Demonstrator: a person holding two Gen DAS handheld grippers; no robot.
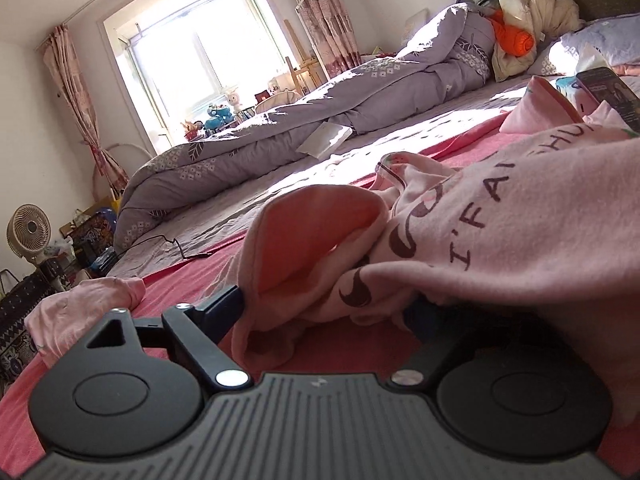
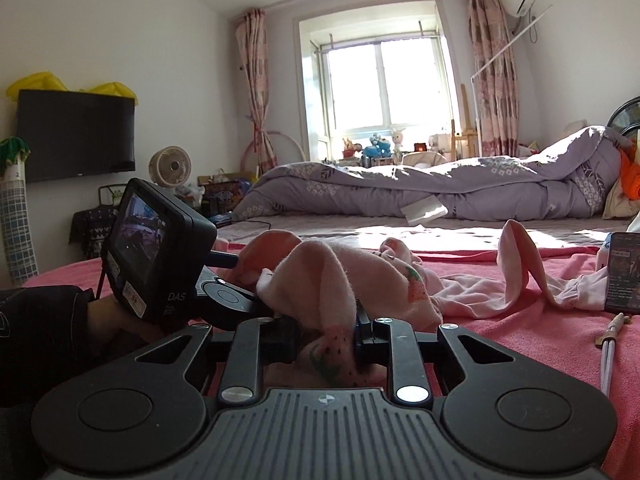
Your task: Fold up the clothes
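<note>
Pink garment (image 2: 360, 280) bunched on red blanket (image 2: 520, 344), right claw (image 2: 334, 344) pinching it, left claw (image 1: 328, 308) spread wide.

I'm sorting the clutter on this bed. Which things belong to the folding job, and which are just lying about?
Job: pink printed garment; right gripper pinching it; left gripper at its sleeve.

Lying about: phone; purple quilt; pen; fan.

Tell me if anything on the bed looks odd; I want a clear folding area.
Yes. A phone stands propped at the right edge of the red blanket, touching the crumpled pink garment, and a pen-like stick lies just in front. Both sit in the folding area.
</note>
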